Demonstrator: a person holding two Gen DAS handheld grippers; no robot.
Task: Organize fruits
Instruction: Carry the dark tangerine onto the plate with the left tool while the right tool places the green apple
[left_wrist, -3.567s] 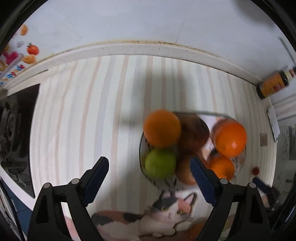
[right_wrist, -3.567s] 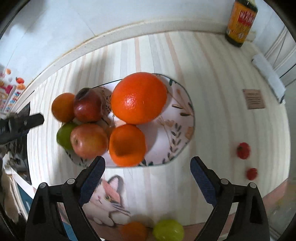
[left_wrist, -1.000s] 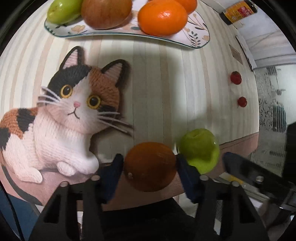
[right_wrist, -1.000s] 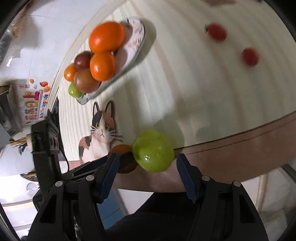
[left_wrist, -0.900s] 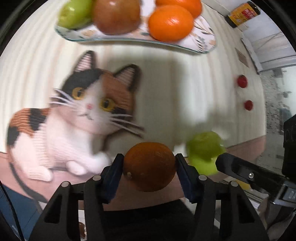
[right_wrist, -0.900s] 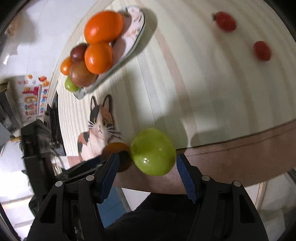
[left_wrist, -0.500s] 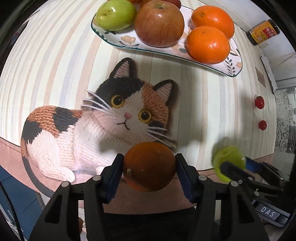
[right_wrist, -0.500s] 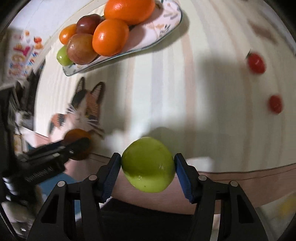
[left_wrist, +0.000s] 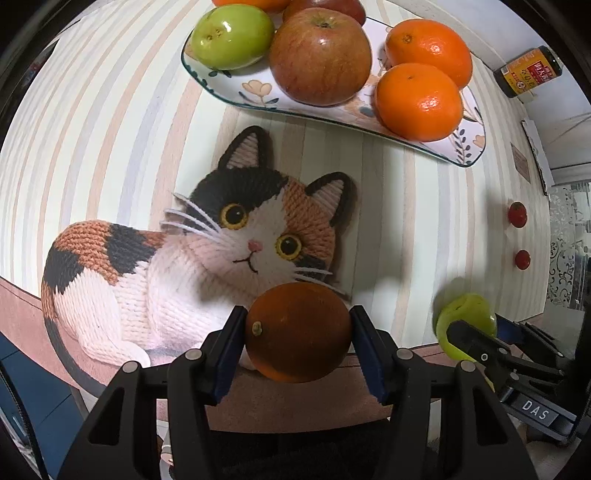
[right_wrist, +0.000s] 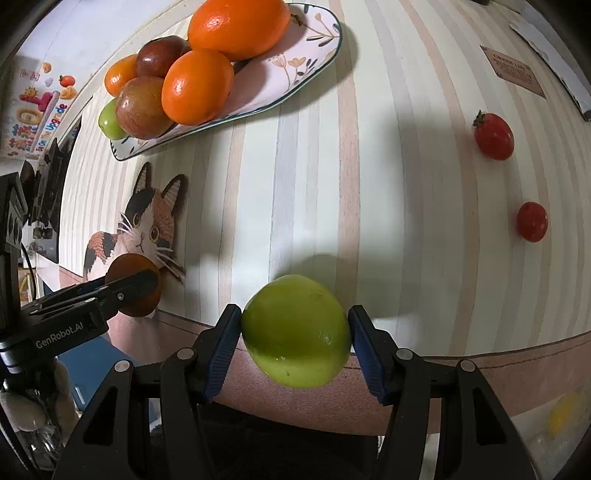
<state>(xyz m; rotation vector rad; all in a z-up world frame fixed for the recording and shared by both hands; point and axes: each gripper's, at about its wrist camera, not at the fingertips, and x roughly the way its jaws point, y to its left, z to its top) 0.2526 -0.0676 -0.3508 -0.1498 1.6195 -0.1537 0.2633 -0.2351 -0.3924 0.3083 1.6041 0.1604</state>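
Observation:
My left gripper (left_wrist: 297, 341) is shut on a dark orange fruit (left_wrist: 297, 332) and holds it above the table's near edge, over the cat mat. My right gripper (right_wrist: 295, 338) is shut on a green apple (right_wrist: 295, 330), held above the near edge to the right. The floral plate (left_wrist: 258, 90) at the back carries a green apple (left_wrist: 232, 37), a red apple (left_wrist: 319, 55) and oranges (left_wrist: 417, 101). In the right wrist view the plate (right_wrist: 295, 70) is at the upper left, and the left gripper with its orange fruit (right_wrist: 135, 291) is at the left.
A knitted cat mat (left_wrist: 192, 258) lies between the plate and the near edge. Two small red tomatoes (right_wrist: 493, 136) (right_wrist: 532, 221) lie on the striped table at the right. A dark sauce bottle (left_wrist: 528, 72) stands at the back right.
Both grippers closed on the fruits at the table edge, lifted them and carried them forward towards the plate. The plate looms larger now.

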